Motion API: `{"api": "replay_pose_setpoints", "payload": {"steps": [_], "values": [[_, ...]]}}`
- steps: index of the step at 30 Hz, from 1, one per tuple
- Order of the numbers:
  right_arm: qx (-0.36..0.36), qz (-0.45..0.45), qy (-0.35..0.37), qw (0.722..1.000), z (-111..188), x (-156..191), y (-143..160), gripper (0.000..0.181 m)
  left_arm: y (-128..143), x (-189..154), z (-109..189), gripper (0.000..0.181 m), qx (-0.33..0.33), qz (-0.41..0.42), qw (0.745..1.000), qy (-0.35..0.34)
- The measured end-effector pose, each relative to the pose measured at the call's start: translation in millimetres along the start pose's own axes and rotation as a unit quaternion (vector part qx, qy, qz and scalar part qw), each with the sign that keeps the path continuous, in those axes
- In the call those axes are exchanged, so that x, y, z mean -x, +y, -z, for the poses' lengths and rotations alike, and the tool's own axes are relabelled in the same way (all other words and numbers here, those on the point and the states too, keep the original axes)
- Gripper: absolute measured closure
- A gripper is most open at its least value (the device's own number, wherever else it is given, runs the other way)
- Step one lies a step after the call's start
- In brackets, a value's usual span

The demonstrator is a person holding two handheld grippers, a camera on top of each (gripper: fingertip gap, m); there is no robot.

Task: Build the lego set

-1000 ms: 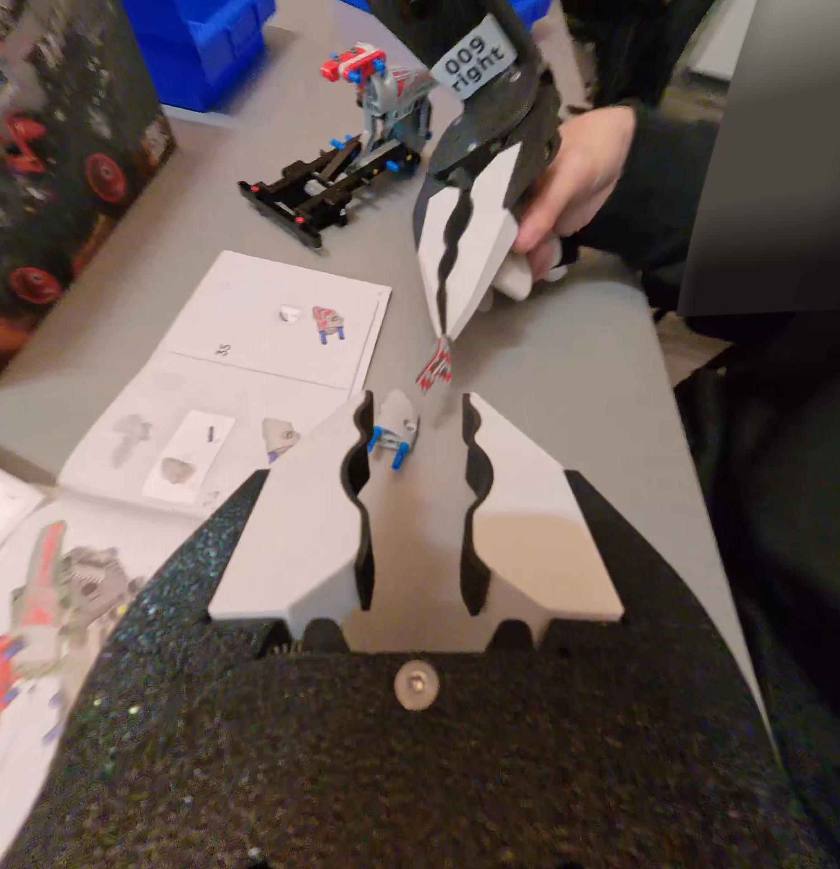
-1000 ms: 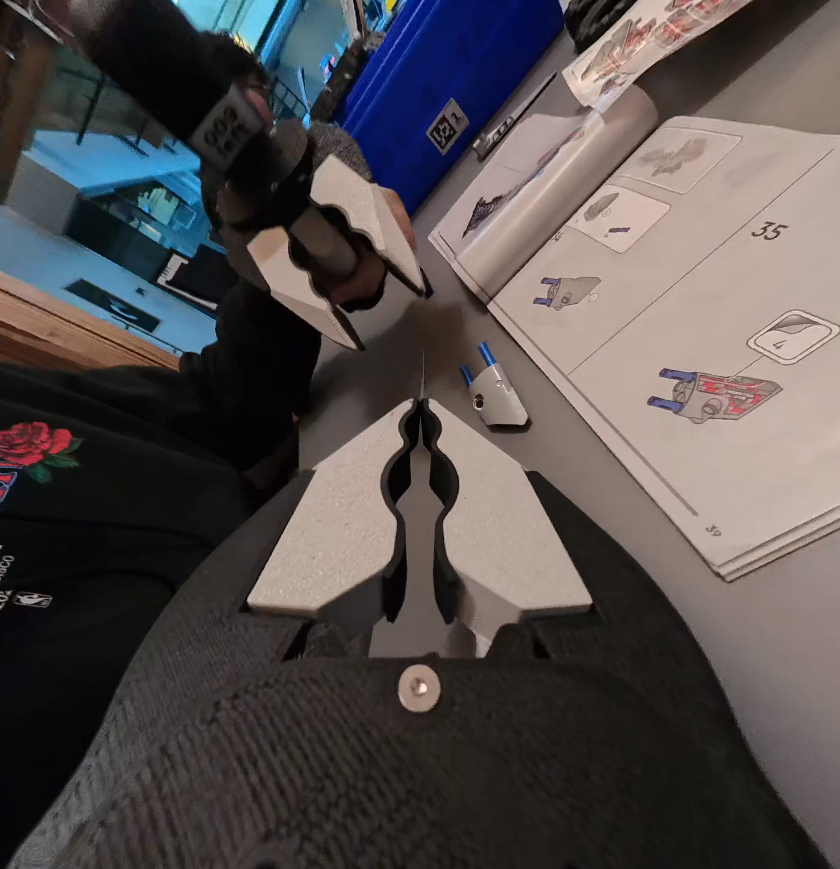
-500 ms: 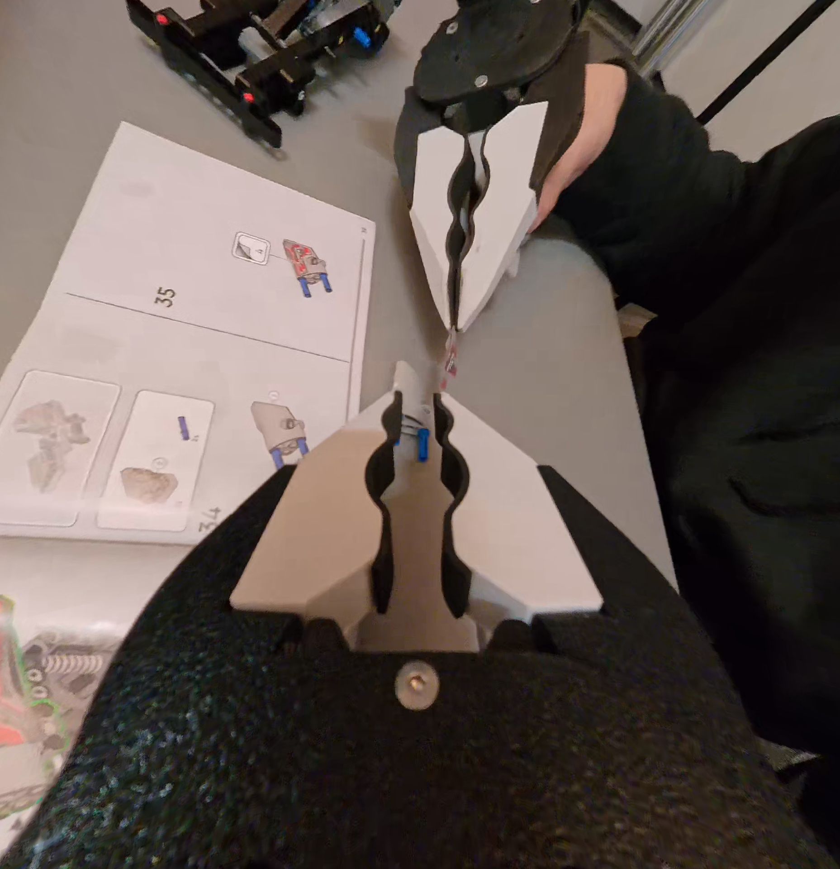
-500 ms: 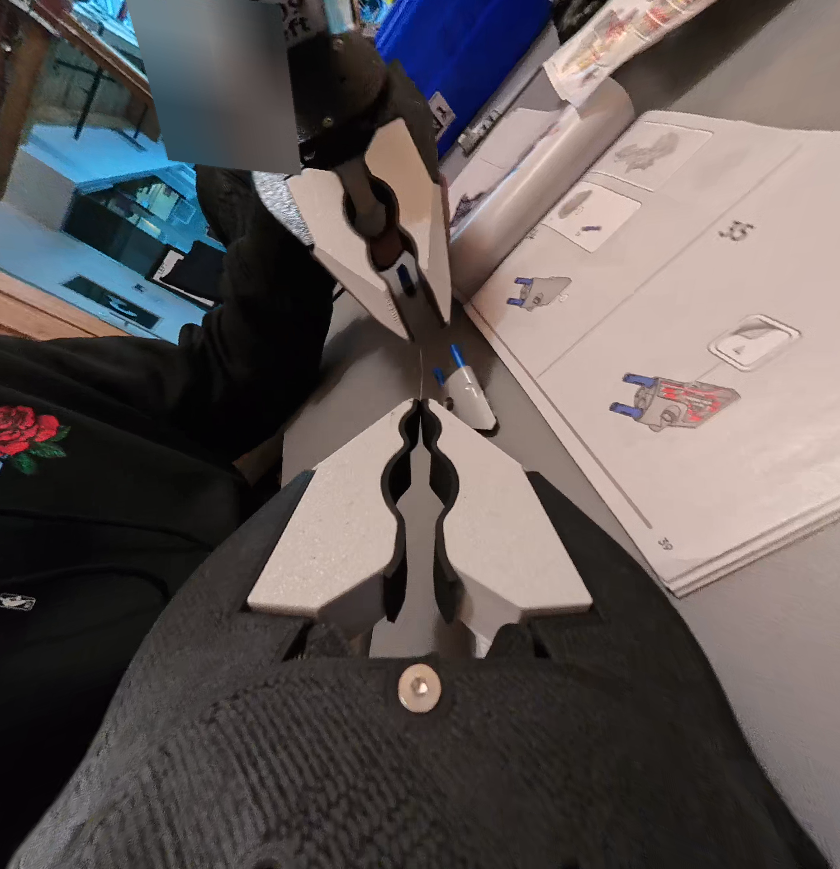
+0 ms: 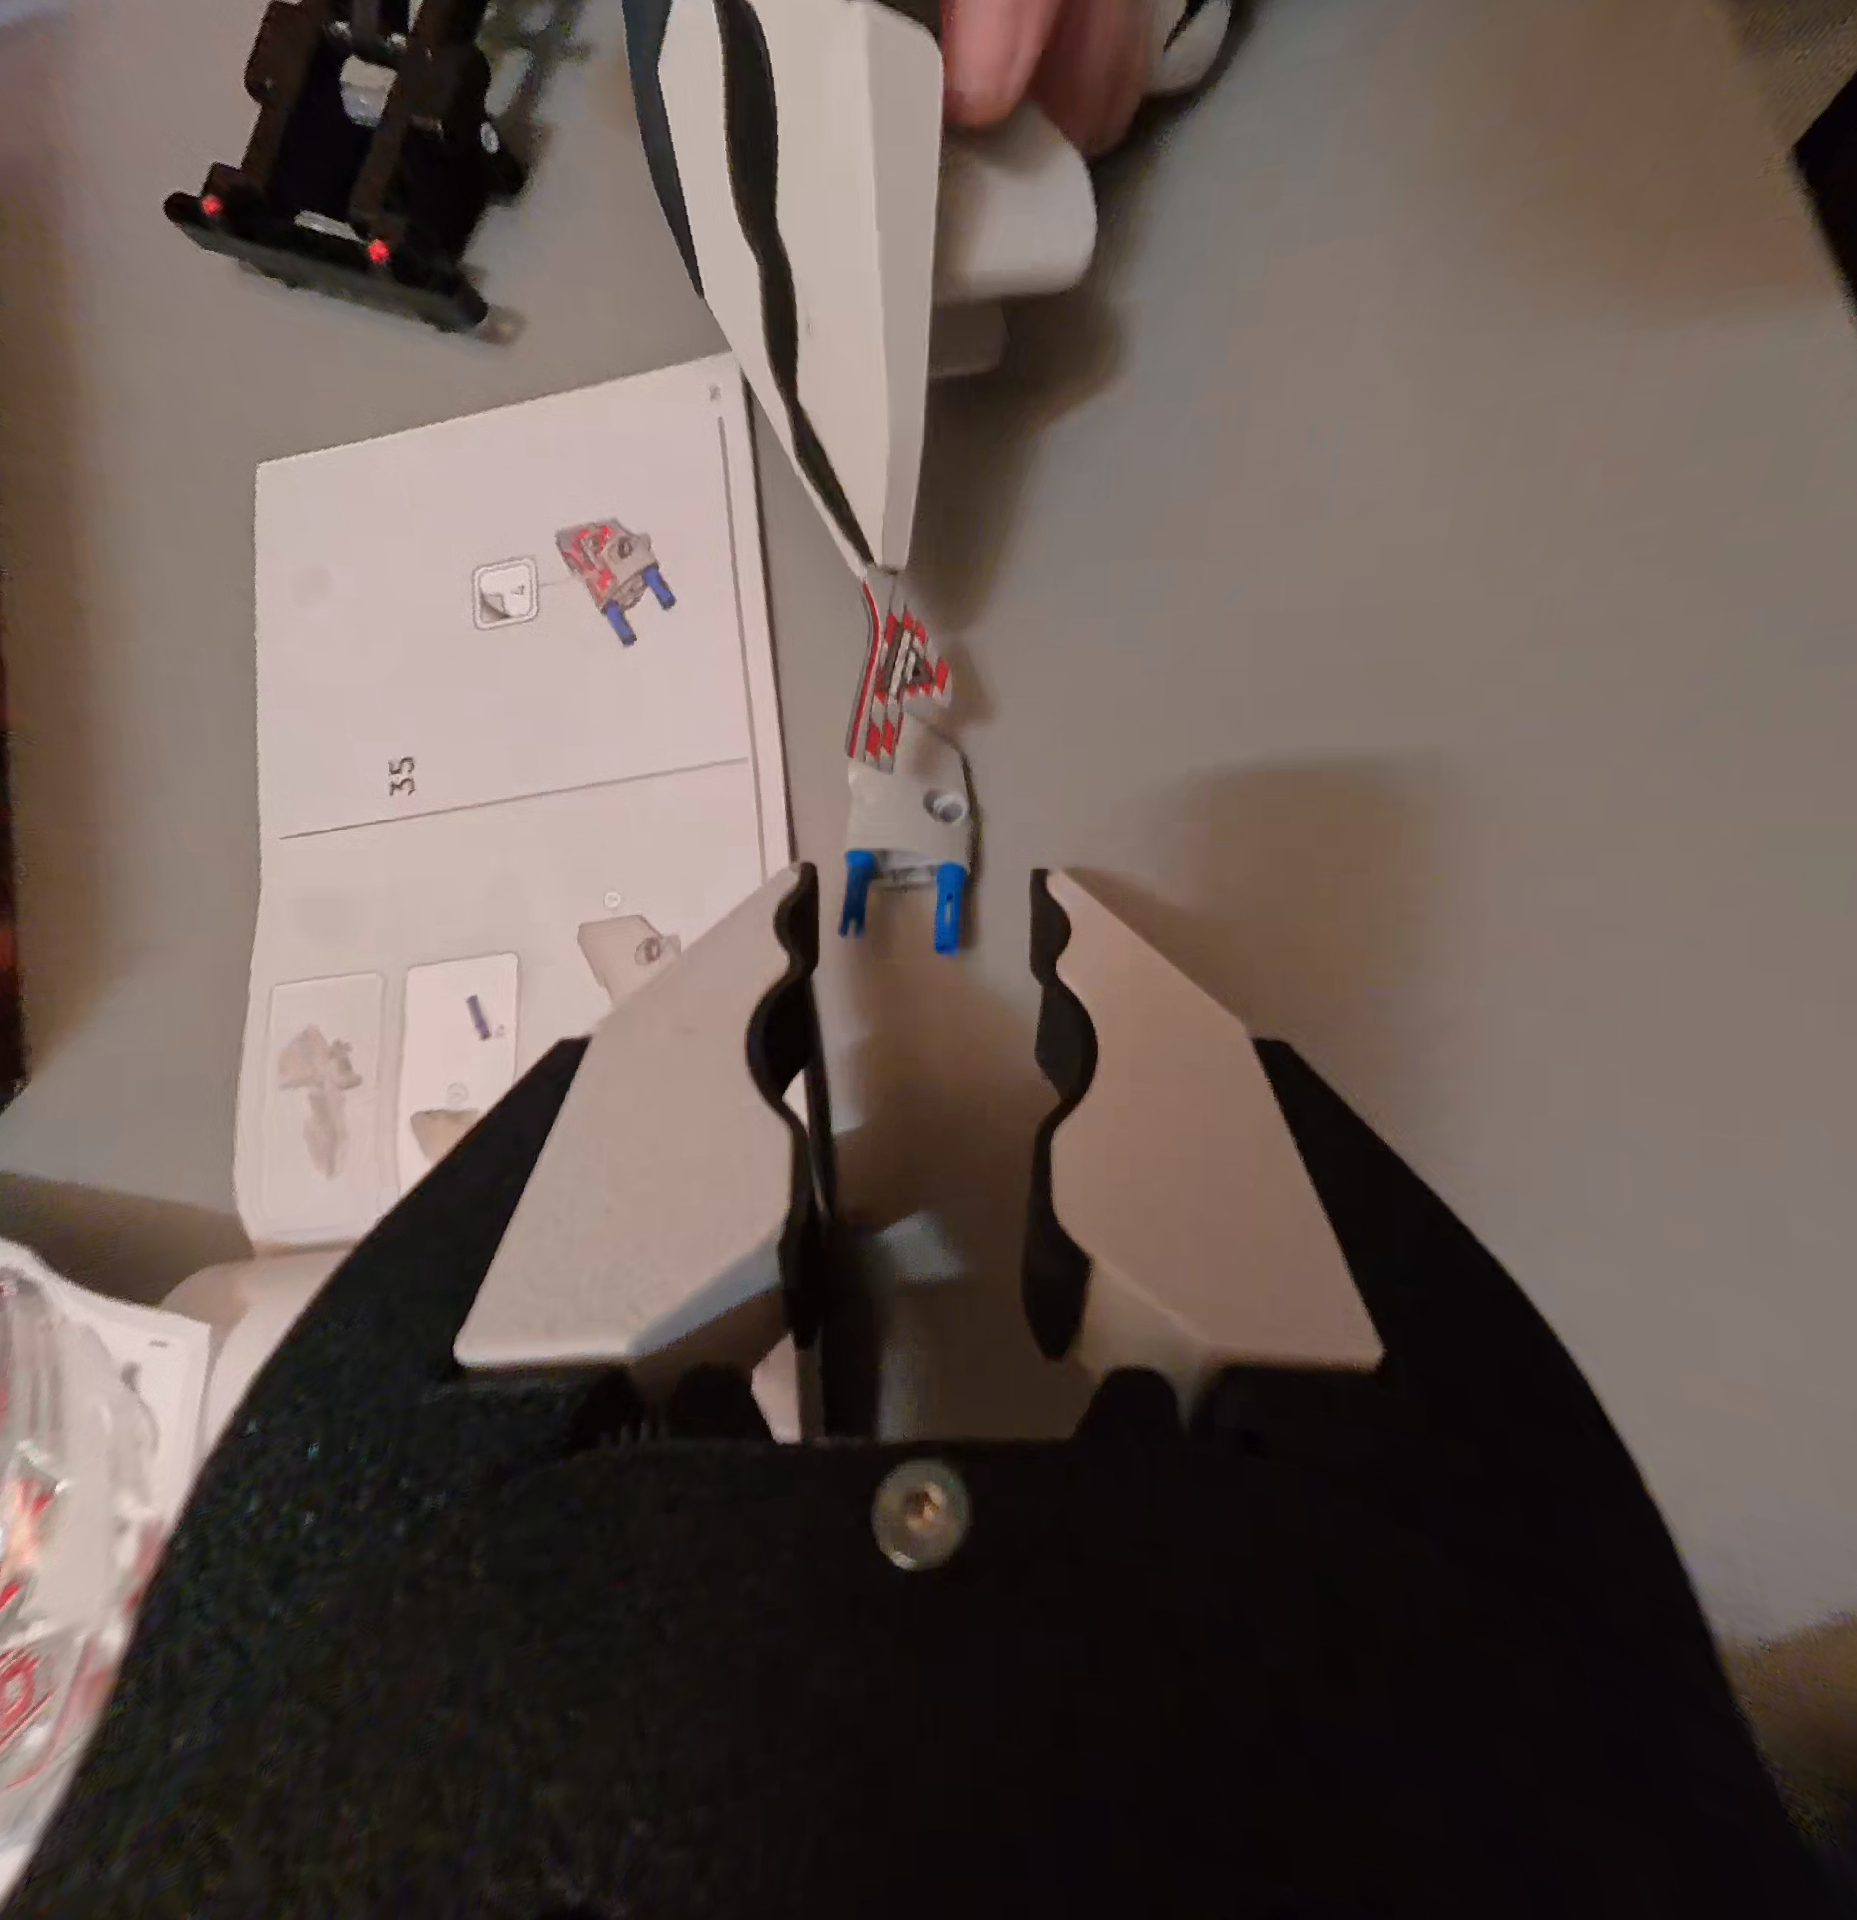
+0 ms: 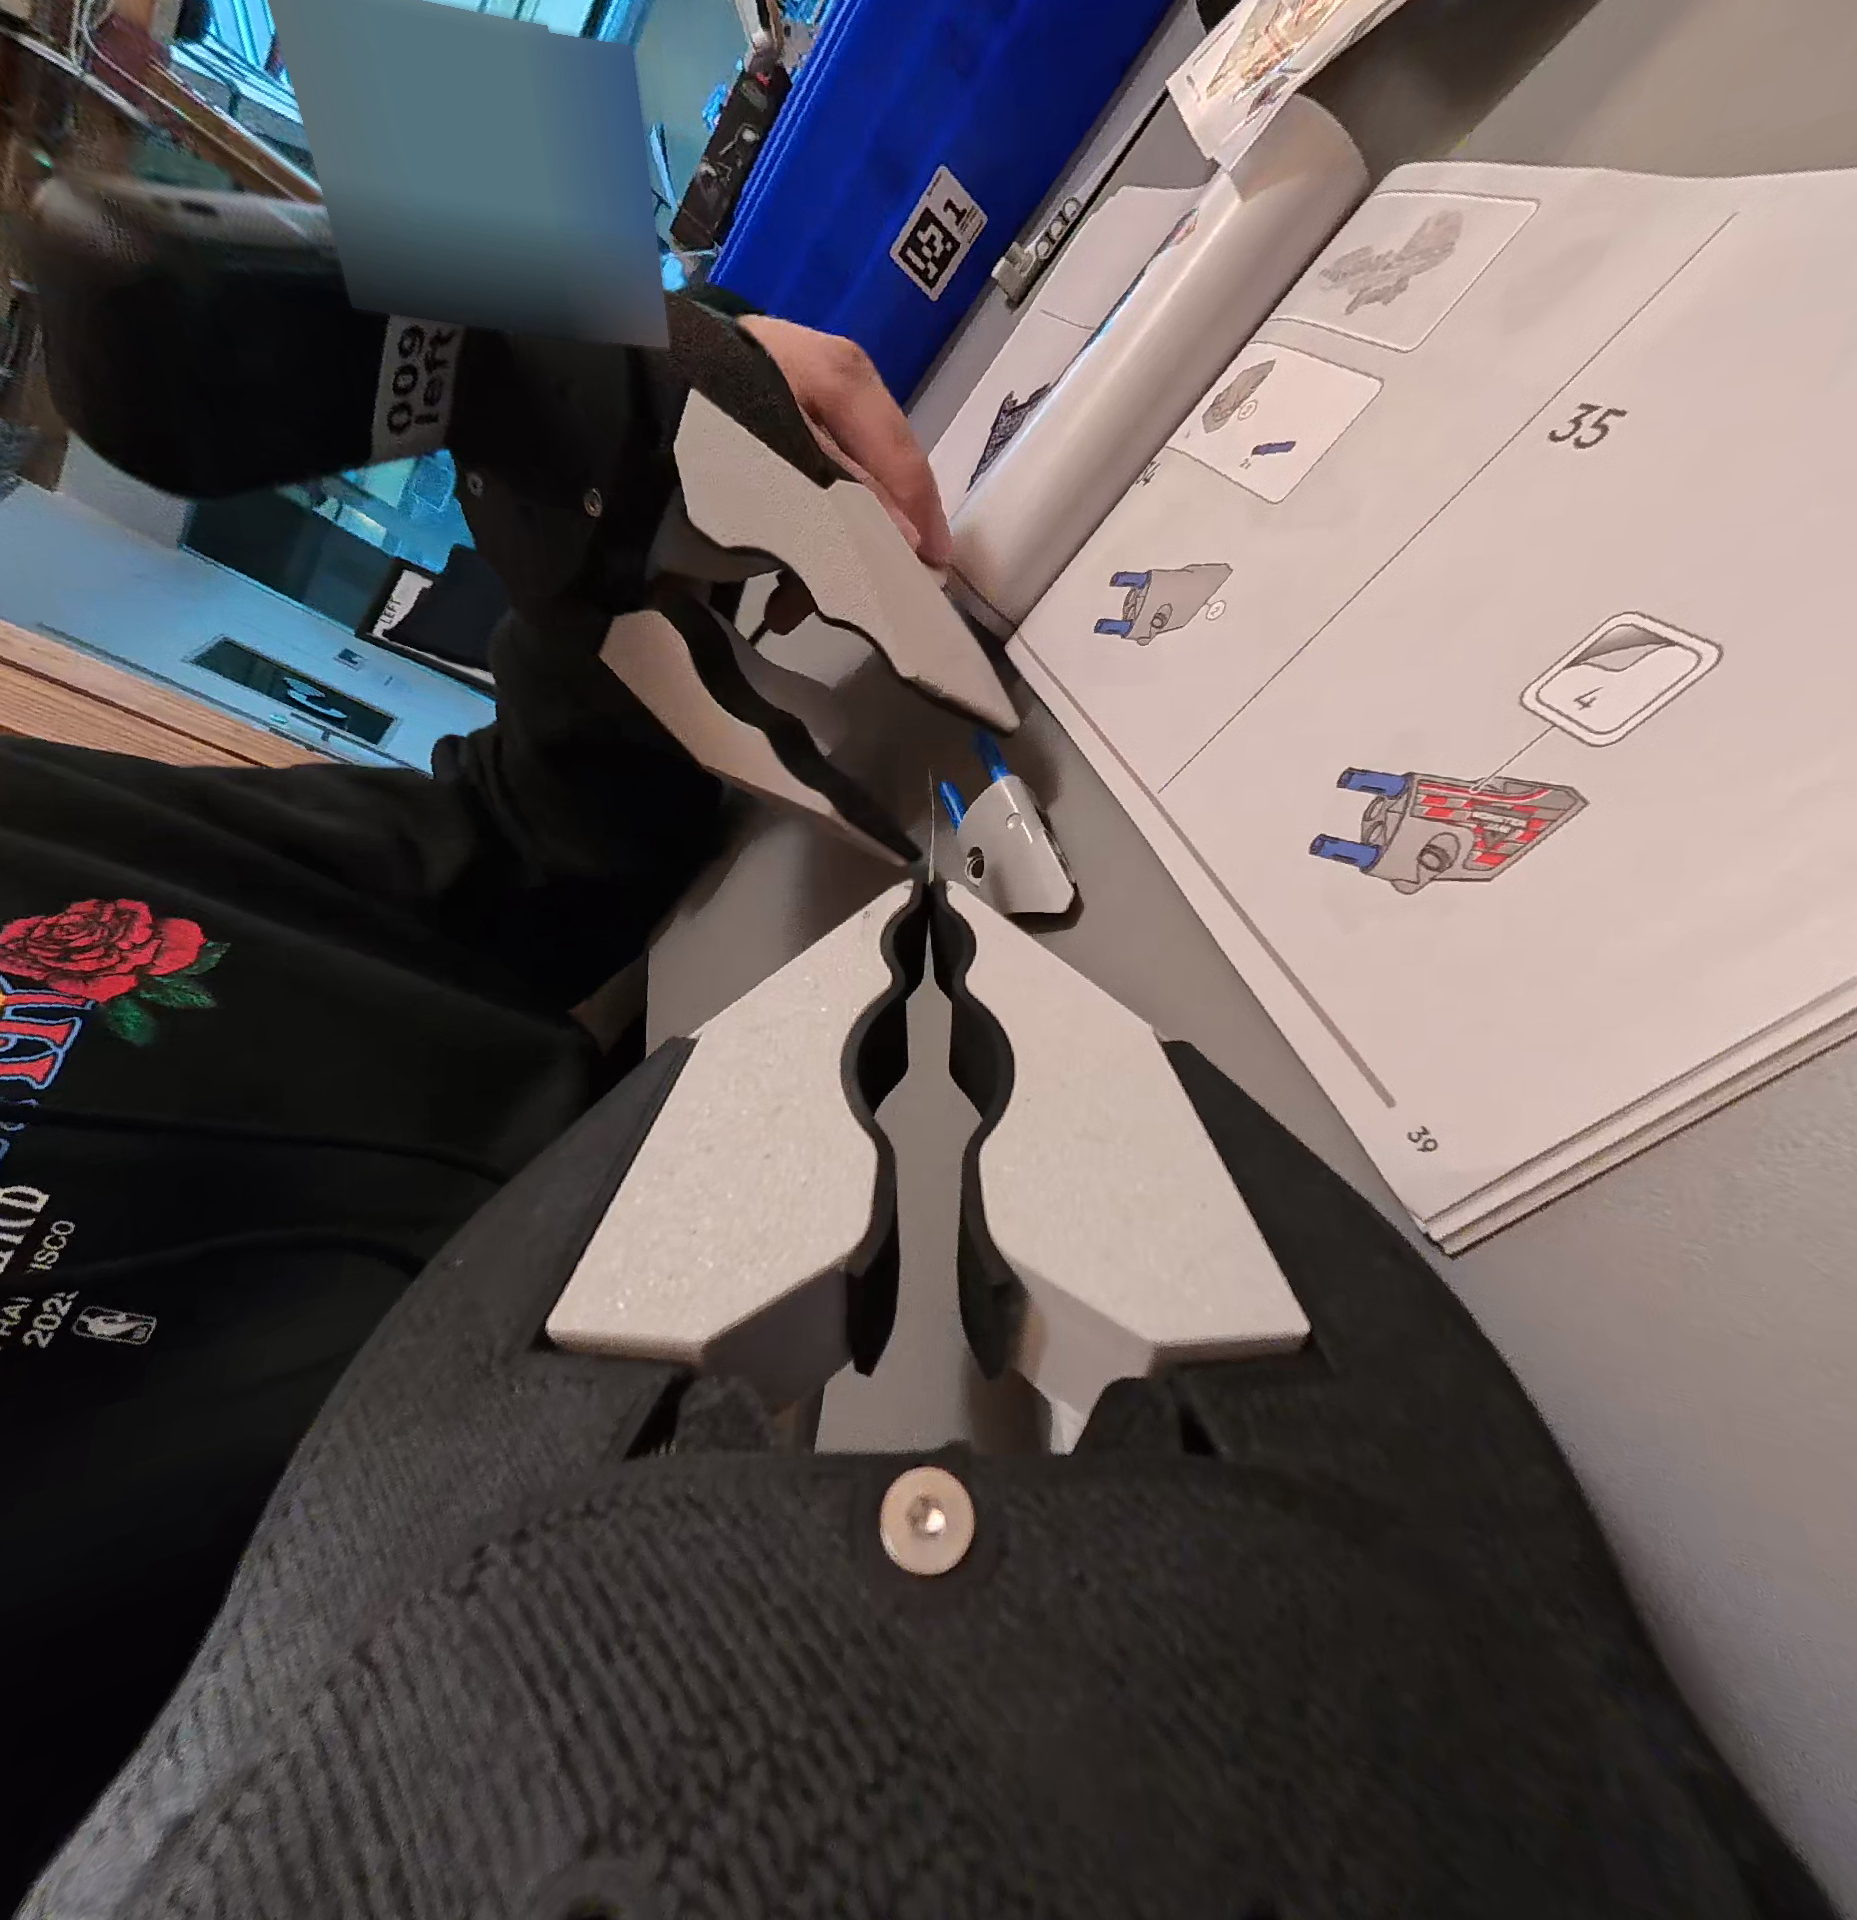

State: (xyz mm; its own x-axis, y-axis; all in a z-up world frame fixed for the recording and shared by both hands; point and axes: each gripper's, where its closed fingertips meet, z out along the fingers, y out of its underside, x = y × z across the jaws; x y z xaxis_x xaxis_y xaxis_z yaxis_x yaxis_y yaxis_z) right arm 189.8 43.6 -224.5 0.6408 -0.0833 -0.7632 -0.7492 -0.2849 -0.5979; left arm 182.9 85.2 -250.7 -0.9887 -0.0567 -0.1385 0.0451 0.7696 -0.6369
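Grey lego piece (image 5: 908, 821) with blue pins flat on table, sticker (image 5: 896, 675) seemingly touching it.

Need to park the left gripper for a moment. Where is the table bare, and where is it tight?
Bare table lies right of the grey piece with blue pins, out to the table's edge. Left is crowded: the open instruction booklet, the black chassis beyond it. Tightest is around the piece itself, between the open left gripper and the right gripper holding the sticker.

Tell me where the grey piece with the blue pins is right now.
The grey piece lies on the table just beyond the open left gripper, right of the instruction booklet; the right gripper holds the sticker over it.
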Motion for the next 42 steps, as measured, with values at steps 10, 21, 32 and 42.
{"api": "replay_pose_setpoints", "payload": {"steps": [10,21,32,42], "values": [[0.011,-0.004,-0.002,1.0,-2,0,3,0.181,4,-1,-5,0.146,-0.027,-0.072,0.996,-0.045],[0.019,-0.005,0.006,1.0,-3,-8,-1,0.181,-3,0,-10,0.145,-0.062,-0.068,0.995,-0.047],[0.04,-0.004,-0.01,0.999,-5,-4,4,0.181,-6,4,-16,0.158,-0.079,-0.057,0.994,-0.056],[0.038,-0.004,-0.019,0.999,-5,-1,4,0.181,-5,3,-8,0.158,-0.097,-0.107,0.985,-0.092]]}}
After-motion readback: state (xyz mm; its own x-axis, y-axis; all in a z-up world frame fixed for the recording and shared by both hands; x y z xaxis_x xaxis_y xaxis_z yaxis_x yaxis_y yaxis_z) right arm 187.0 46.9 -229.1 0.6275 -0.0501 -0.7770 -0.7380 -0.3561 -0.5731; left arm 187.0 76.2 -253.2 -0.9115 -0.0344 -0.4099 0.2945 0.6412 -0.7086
